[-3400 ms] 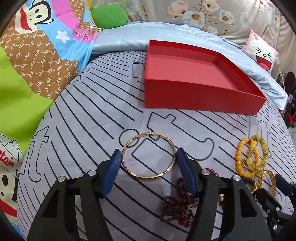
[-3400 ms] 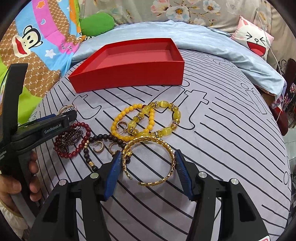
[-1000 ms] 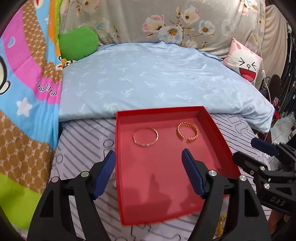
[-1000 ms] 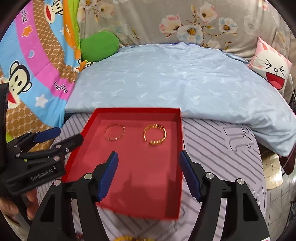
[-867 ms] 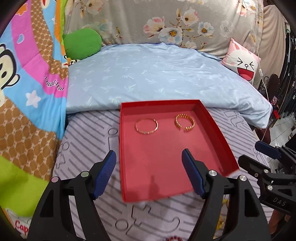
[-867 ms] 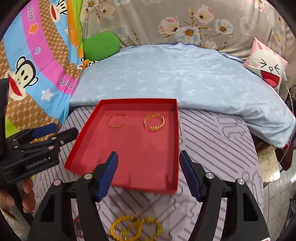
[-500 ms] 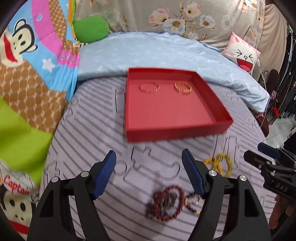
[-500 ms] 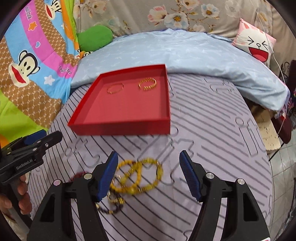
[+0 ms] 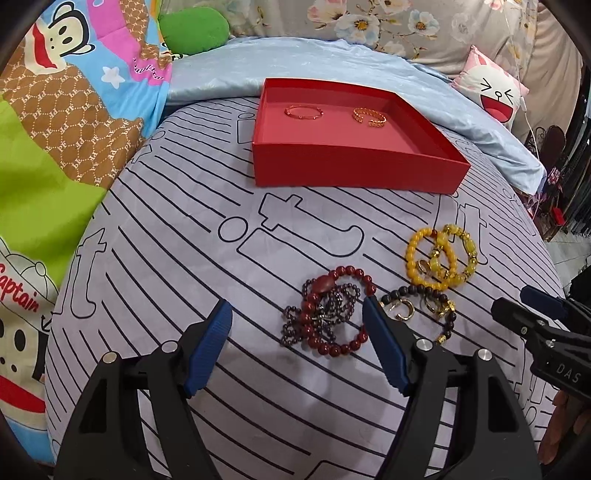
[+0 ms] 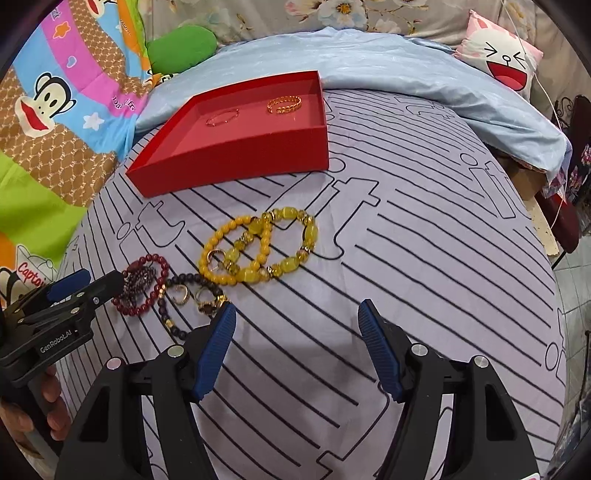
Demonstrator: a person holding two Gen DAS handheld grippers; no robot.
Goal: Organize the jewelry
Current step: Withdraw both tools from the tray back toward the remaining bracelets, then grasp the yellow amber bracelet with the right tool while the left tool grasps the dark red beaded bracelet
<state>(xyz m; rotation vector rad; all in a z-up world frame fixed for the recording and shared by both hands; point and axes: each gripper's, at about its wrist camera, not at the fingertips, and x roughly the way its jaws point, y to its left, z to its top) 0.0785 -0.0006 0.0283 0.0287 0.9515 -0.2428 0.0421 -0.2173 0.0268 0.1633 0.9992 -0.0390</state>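
A red tray [image 9: 354, 166] [image 10: 236, 162] lies on the striped sheet and holds a thin gold bangle [image 9: 303, 112] [image 10: 221, 117] and a gold cuff bracelet [image 9: 368, 117] [image 10: 284, 103]. On the sheet nearer me lie a dark red bead bracelet tangled with a dark chain [image 9: 330, 314] [image 10: 142, 282], yellow bead bracelets [image 9: 441, 260] [image 10: 258, 245], and a black bead strand with small gold earrings [image 9: 417, 306] [image 10: 188, 295]. My left gripper [image 9: 297, 325] is open above the red bracelet, nothing between its fingers. Open and empty too, my right gripper [image 10: 297, 321] hovers just in front of the yellow bracelets.
A light blue quilt [image 9: 295, 59] lies behind the tray, with a green cushion [image 9: 194, 29], a cartoon-print blanket [image 9: 74, 92] at left and a pink cartoon pillow [image 10: 502, 59] at right. The bed's right edge drops to the floor [image 10: 569, 266].
Both grippers have pulled back from above the tray and lowered toward the loose jewelry; the tray now sits farther off and the bead bracelets have come into view. Both stay open.
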